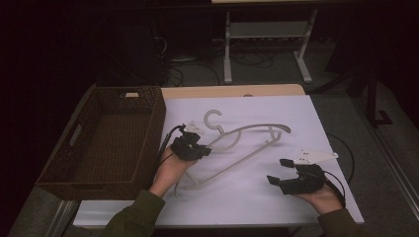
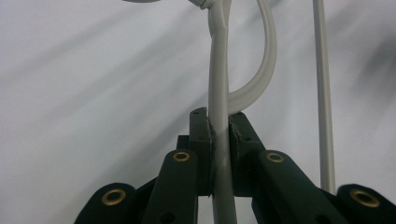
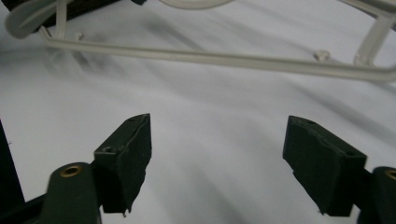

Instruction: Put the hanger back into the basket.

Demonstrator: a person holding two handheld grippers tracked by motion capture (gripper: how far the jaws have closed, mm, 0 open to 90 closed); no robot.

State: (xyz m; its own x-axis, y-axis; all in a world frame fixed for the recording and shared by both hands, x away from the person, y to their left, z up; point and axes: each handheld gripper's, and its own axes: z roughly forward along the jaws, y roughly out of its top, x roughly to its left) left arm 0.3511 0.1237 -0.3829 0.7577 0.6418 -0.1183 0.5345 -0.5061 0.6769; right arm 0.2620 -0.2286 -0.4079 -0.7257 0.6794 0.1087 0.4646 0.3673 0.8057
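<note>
A pale grey plastic clothes hanger (image 1: 242, 148) lies slanted over the white table cover (image 1: 276, 113), its hook toward the far side. My left gripper (image 1: 197, 149) is shut on the hanger's upper arm (image 2: 219, 93); in the left gripper view the bar runs straight up between the two pressed pads. My right gripper (image 1: 279, 171) sits near the front right of the table, apart from the hanger, with its jaws open. In the right gripper view the gripper (image 3: 217, 163) has nothing between its fingers, and the hanger's bottom bar (image 3: 224, 58) crosses farther off.
A dark woven basket (image 1: 106, 143) with a handle slot stands at the left, beside the left hand. Table legs and cables are on the floor beyond the far edge. The white cover stretches to the right and front edges.
</note>
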